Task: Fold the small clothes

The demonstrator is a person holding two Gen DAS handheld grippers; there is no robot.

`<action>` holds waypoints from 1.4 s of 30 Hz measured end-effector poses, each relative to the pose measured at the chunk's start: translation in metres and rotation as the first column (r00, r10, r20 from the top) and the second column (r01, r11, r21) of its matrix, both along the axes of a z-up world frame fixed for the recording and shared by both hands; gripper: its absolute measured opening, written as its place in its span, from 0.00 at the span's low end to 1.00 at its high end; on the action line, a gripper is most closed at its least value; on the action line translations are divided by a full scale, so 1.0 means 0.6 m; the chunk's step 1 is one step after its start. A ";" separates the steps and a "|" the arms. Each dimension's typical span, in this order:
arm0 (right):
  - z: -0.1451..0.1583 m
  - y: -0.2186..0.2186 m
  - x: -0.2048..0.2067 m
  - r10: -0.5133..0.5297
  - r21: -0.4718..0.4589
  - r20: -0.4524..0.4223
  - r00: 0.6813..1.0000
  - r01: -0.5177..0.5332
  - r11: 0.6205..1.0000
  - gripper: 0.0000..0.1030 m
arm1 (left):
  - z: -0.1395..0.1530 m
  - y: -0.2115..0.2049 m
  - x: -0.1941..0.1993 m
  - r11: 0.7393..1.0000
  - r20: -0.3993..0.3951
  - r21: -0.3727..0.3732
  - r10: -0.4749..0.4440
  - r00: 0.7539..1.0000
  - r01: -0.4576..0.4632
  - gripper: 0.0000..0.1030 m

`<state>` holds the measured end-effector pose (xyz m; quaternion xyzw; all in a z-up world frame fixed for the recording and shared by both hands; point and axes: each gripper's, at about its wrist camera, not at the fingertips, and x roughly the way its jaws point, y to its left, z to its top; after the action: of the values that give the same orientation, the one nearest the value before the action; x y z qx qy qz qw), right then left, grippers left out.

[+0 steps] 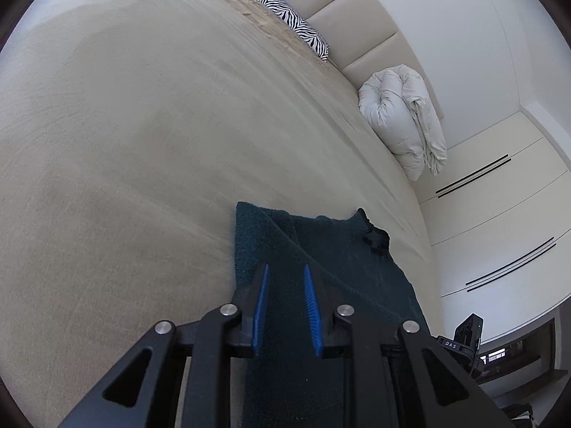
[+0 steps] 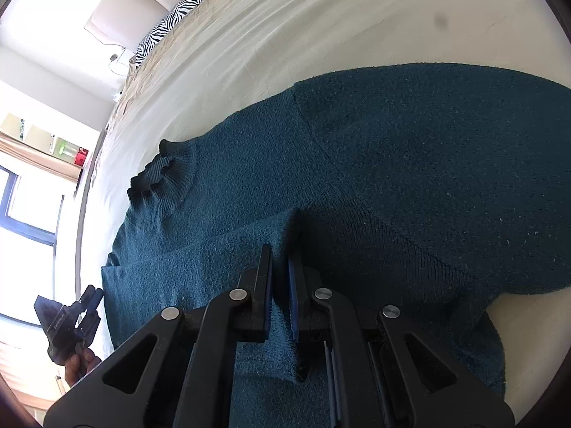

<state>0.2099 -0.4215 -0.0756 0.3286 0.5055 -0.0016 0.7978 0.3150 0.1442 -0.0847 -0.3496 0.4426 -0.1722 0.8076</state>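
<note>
I see the wide bed with its beige, faintly creased cover (image 1: pixel 135 135) filling most of both views, and behind it a padded cream headboard (image 1: pixel 342 18). Beside the bed stand pale wardrobe doors with long dark slot handles (image 1: pixel 499 214).

On the bed lies the dark teal knitted sweater (image 2: pixel 392 149), spread near the edge of the cover, its ribbed collar (image 2: pixel 153 174) bunched and pointing toward the bed's side. One part of the knit is folded back over the body, making a raised ridge that runs right up to my right tool.

Against the headboard sits a rolled, puffy white duvet (image 1: pixel 403 117), and further along it a zebra-striped black-and-white cushion (image 1: pixel 296 25).

My right tool (image 2: pixel 280 260) sits low on the sweater with its black fingers and blue pads drawn narrow; the folded ridge of teal knit passes up between them and they appear to pinch it.

My left tool (image 1: pixel 285 278) hovers over the sweater's edge with its blue-padded fingers (image 1: pixel 262 296) standing apart, a moderate gap between them and only the knit showing below; I cannot tell whether they touch the fabric. In the right wrist view the left tool appears small at the sweater's far edge, held in a hand (image 2: pixel 76 363).
</note>
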 end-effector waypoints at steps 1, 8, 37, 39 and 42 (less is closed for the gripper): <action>-0.002 0.000 0.002 0.000 0.003 0.000 1.000 0.000 1.000 0.06 | -0.005 0.000 0.006 1.000 -0.005 -0.003 -0.007 1.000 0.007 0.21; -0.007 -0.008 0.000 0.007 0.032 0.007 1.000 -0.007 0.999 0.06 | -0.050 0.013 0.045 0.998 -0.069 -0.054 -0.037 0.997 0.034 0.02; -0.004 -0.064 -0.115 -0.096 0.168 0.075 0.993 0.082 0.982 0.09 | -0.022 0.006 -0.156 0.993 -0.016 -0.047 -0.108 0.994 0.107 0.12; 0.014 -0.082 -0.158 -0.124 0.143 0.126 0.984 0.105 0.984 0.19 | -0.001 0.002 -0.174 0.995 0.010 -0.006 -0.096 0.995 0.096 0.32; 0.034 -0.137 -0.238 -0.219 0.166 0.200 0.955 0.187 0.968 0.63 | 0.034 -0.018 -0.199 0.994 0.059 0.071 -0.093 0.994 0.089 0.44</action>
<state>0.0672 -0.5034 -0.0554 0.4344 0.3777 -0.0109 0.8176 0.1959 0.1333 -0.0645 -0.2959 0.4384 -0.2044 0.8237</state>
